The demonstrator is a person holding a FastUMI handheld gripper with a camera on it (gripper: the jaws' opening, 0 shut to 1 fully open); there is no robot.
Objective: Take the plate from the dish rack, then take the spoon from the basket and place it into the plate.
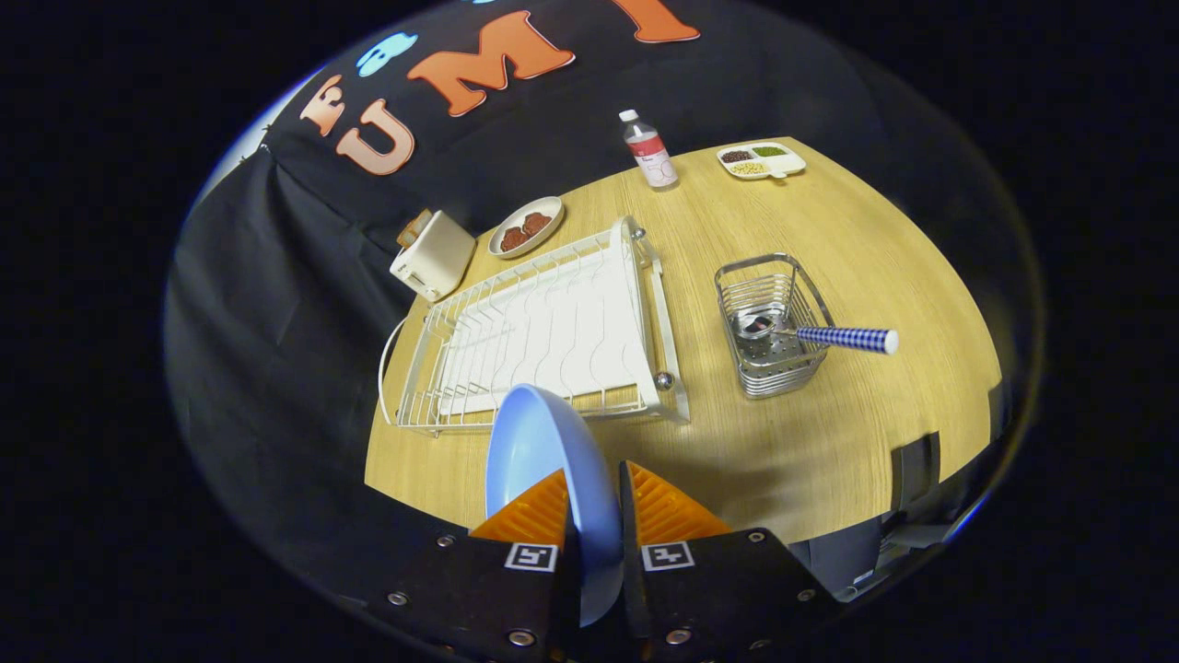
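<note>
Far ahead of the tool, a wooden table (829,442) holds a white toaster (433,255), a small dish of brown food (526,226), a bottle (648,150), and a tray of beans (761,161) beyond them

Light is falling from above and spreading evenly over the desk (829,276), which is showing bright and warm, while the cloth wall behind is staying dim and swallowing detail. A soft shadow is lying on the desk just ahead of the fingers (562,516), which are pressing on the plate (543,460) from both sides; the plate is catching a mild sheen along its rim. The basket (769,322) is glinting faintly. Focus is holding sharp across the middle. Fisheye distortion is bending the desk edge and the rack (534,331) into curves, and the outer ring is smearing slightly.
</note>
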